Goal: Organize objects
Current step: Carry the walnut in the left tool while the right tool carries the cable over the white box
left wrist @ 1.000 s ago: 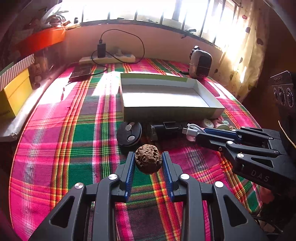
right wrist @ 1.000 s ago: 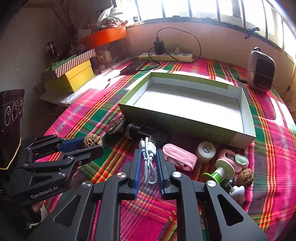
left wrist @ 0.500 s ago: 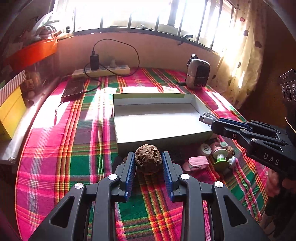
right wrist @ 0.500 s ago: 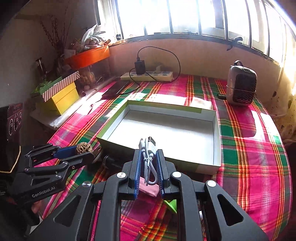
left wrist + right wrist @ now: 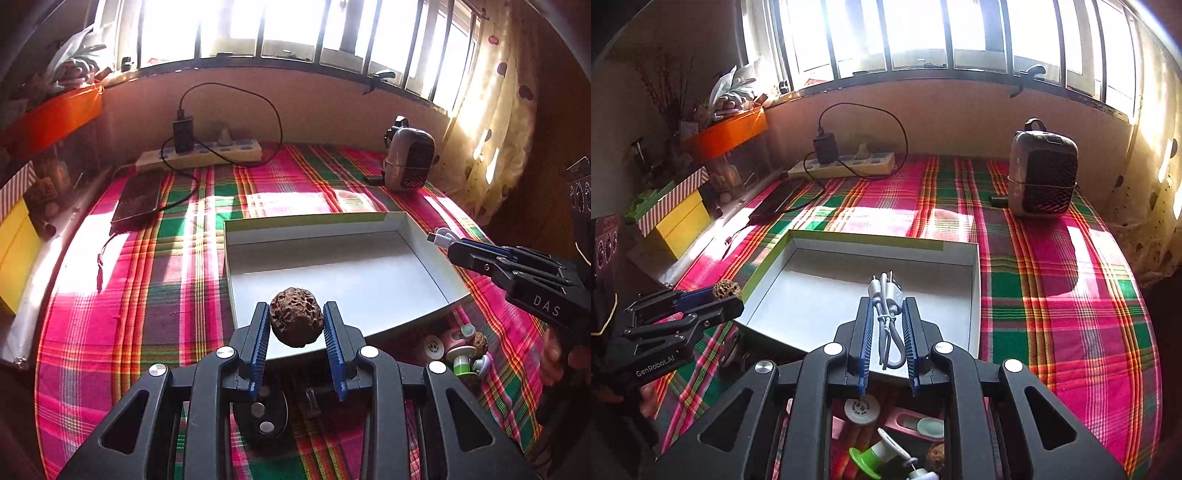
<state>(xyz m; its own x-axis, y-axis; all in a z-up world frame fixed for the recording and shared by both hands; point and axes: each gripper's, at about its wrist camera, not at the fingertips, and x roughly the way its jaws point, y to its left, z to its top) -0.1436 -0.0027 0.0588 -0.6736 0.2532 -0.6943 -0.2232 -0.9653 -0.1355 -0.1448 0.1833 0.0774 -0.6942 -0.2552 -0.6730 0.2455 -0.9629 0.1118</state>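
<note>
My left gripper (image 5: 296, 323) is shut on a brown wrinkled walnut (image 5: 296, 317) and holds it above the near edge of the empty white box (image 5: 332, 273). My right gripper (image 5: 887, 325) is shut on a coiled white USB cable (image 5: 886, 314) and holds it over the box's near side (image 5: 820, 295). In the left wrist view the right gripper (image 5: 448, 243) is at the box's right wall. In the right wrist view the left gripper (image 5: 727, 295) with the walnut (image 5: 726, 290) is at the box's left wall.
Small items lie on the plaid cloth in front of the box: a white round cap (image 5: 861, 406), a pink piece (image 5: 908, 424), a green-and-white piece (image 5: 460, 360), a second walnut (image 5: 480, 341), a black disc (image 5: 260, 410). A heater (image 5: 1043, 177), a power strip (image 5: 199, 155) and a phone (image 5: 138, 197) are beyond.
Both grippers have risen and moved forward from the cloth with their objects; they now hover over the near edge of the box. The small items fell below the fingers.
</note>
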